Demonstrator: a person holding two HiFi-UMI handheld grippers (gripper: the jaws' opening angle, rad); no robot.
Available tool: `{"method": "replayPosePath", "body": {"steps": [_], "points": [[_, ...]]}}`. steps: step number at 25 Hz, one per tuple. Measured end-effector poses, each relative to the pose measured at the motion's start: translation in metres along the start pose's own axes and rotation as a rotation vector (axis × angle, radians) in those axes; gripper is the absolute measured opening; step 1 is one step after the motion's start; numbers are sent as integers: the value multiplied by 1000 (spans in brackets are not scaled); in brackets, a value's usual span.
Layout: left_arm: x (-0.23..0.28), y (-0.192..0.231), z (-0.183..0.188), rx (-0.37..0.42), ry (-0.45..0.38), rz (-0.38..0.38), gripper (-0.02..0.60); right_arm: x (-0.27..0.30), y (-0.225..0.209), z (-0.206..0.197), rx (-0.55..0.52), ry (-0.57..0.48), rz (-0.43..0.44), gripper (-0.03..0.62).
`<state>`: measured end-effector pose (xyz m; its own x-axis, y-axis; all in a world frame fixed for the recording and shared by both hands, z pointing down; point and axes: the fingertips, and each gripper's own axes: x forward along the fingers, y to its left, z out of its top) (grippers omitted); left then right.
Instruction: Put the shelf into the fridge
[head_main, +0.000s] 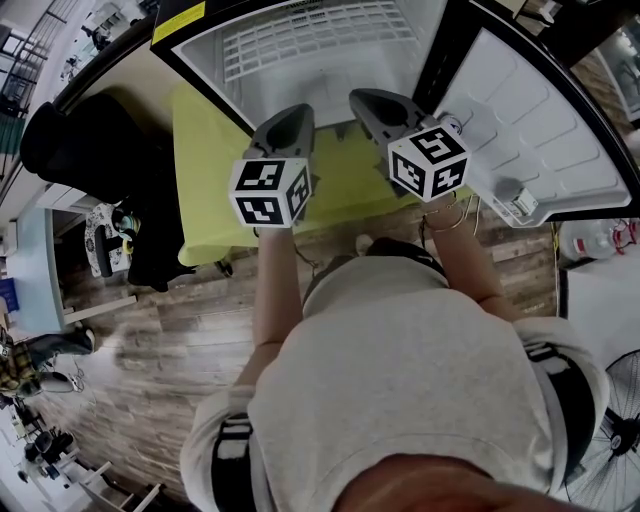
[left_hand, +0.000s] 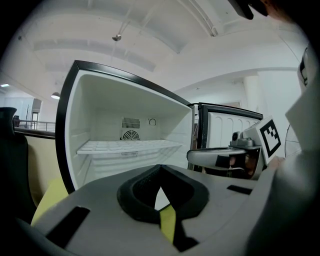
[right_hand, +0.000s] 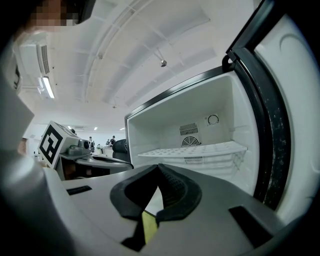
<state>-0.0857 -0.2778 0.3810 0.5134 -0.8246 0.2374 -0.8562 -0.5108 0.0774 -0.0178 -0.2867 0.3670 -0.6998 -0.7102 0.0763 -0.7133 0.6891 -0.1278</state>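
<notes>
The shelf (head_main: 310, 40) sits level inside the fridge (head_main: 205, 60), straight ahead of both tools, its long axis left to right. The left gripper (head_main: 288, 118) and right gripper (head_main: 372, 102) hover equally near, clenched and empty.

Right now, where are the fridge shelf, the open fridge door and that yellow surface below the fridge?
fridge shelf (left_hand: 127, 146): left gripper view, middle of its white grid.
fridge door (head_main: 540, 120): head view, white inner lining.
yellow surface (head_main: 210, 180): head view, bare left part.
</notes>
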Motion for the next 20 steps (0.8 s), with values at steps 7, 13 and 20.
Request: {"method": "replayPosePath", "body": {"steps": [7,13,20], "points": [[3,2,-1,-12,0,-5,11,2,-1,-4,4,13,4,11],[5,1,1,-17,-4,-15,11,5,-2,-4,3,20,8,11],[7,3,1,-20,-1,-18,11,8,0,-5,2,24,19,11]]}}
